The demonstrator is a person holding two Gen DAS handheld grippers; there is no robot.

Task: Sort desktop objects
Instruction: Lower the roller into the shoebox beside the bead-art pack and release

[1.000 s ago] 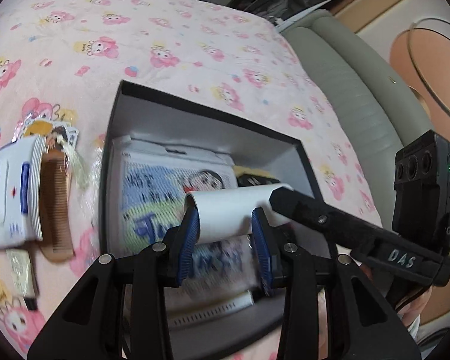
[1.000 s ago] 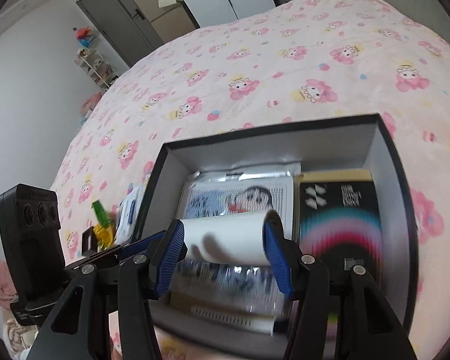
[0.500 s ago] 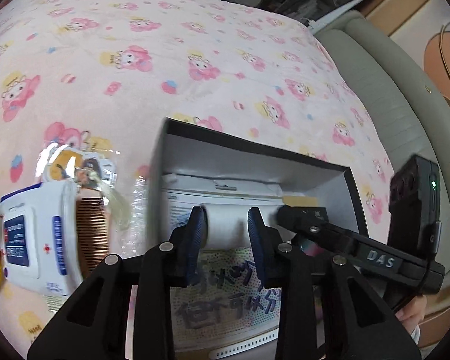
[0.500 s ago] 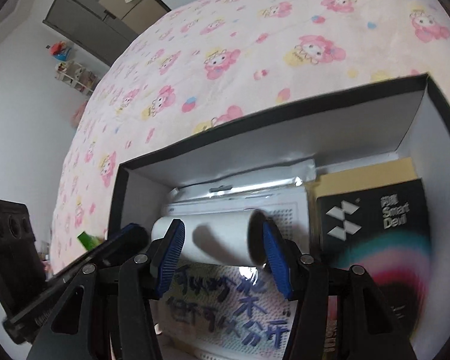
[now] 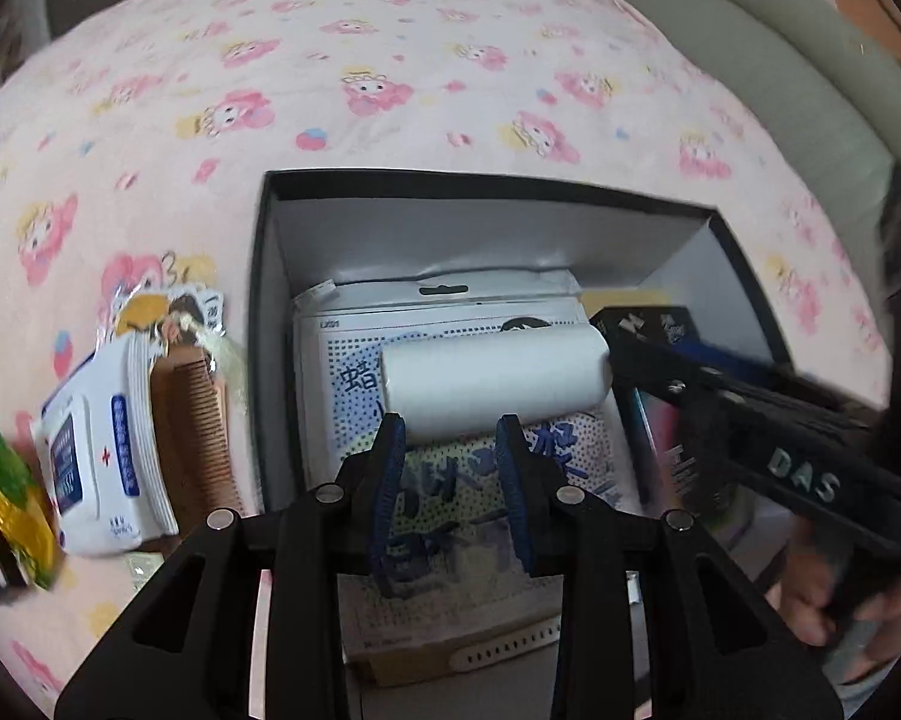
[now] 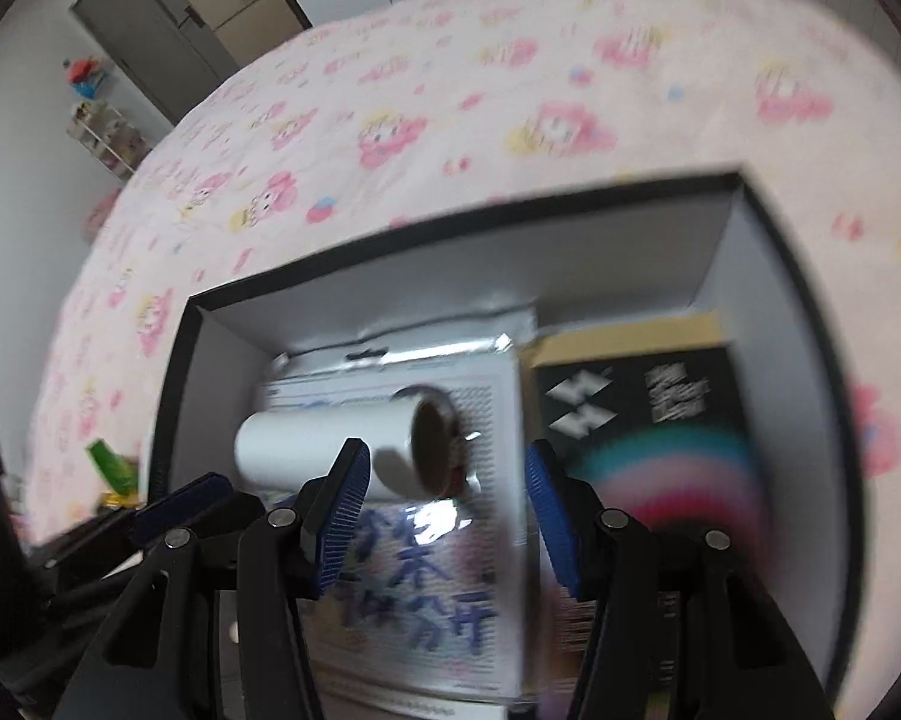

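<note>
a white roll (image 5: pixel 492 381) (image 6: pixel 330 447) lies on its side in the black box (image 5: pixel 258 324) (image 6: pixel 168 408), resting across a flat printed packet (image 5: pixel 450 480) (image 6: pixel 426 570) — its open, dark-cored end shows in the right wrist view. beside the packet a black booklet (image 6: pixel 648 420) with a rainbow arc lies flat. outside the box, on the bed, lie a white wipes pack (image 5: pixel 90 450), a brown comb (image 5: pixel 192 426) touching it, and a green-yellow sachet (image 5: pixel 12 498) — blurred.

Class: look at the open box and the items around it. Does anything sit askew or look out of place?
Yes. The white roll lies loose and slanted across the packets inside the black box, held by neither gripper. The comb and wipes pack remain outside.
</note>
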